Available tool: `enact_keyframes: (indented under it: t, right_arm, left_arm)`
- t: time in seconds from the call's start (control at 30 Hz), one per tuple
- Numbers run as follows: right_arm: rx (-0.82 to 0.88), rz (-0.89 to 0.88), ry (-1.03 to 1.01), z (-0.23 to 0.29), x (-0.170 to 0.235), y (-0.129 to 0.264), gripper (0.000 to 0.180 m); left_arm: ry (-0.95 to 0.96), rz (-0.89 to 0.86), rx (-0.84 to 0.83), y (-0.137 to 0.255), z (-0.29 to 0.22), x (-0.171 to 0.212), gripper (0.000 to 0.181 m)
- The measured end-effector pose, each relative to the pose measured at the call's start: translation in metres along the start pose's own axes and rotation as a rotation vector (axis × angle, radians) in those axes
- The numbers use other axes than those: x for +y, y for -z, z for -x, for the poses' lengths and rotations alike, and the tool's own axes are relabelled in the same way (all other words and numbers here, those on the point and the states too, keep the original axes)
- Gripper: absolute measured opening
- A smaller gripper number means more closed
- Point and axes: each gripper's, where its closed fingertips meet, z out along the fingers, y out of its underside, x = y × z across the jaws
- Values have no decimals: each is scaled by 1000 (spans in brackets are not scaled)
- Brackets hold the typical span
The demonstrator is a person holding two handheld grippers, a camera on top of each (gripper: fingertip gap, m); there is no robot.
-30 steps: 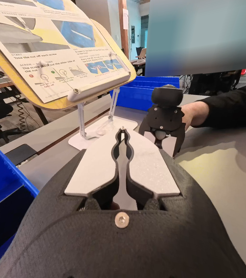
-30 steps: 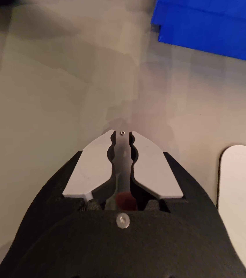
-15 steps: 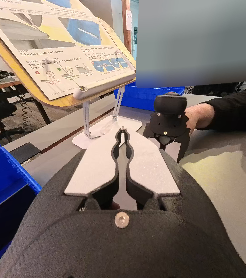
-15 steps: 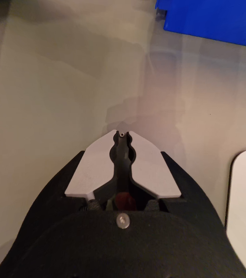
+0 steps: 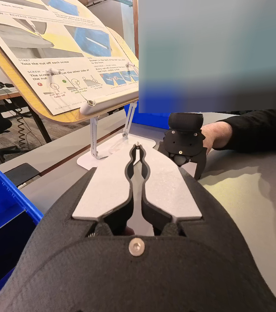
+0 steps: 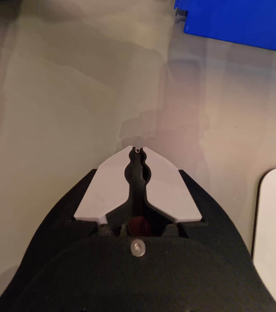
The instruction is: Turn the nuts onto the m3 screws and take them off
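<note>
On grey table [image 5: 252,211], largest to smallest.

1. Table. Bears every item below.
2. Instruction board [image 5: 52,55], 10 to 11 o'clock of left wrist view: printed sheet on tilted wooden panel, white stand [image 5: 113,152]. Writing present, legible; not transcribed. No brand marks seen.
3. Blue bins: one [image 5: 0,202] at 8 o'clock of left view; another [image 6: 243,23] at 1 o'clock of right view.
4. Left gripper [image 5: 138,147]: fingers together, tips clamped on screw.
5. Right gripper [image 6: 137,149]: tips low over table, fingers closed around nut; also seen at 2 o'clock of left view, held by a hand [image 5: 216,135].
6. M3 screw [image 5: 137,144]: small metal part standing up from left tips; which end shows cannot be told.
7. Nut [image 6: 137,150]: tiny metal ring between right tips, bore facing camera.

Progress, judged: both parts are gripped but well apart; nut not threaded on screw. Remaining for this pair: bring together, align, turn on, take off. Count of pairs finished cannot be told.
</note>
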Motion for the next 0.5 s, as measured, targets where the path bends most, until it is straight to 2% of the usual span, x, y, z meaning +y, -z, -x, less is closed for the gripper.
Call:
enact_keyframes:
  t: [0.5]
  right_arm:
    - [10, -1, 81, 3, 1, 1, 5]
  left_arm:
    - [-4, -1, 8, 1, -2, 2, 3]
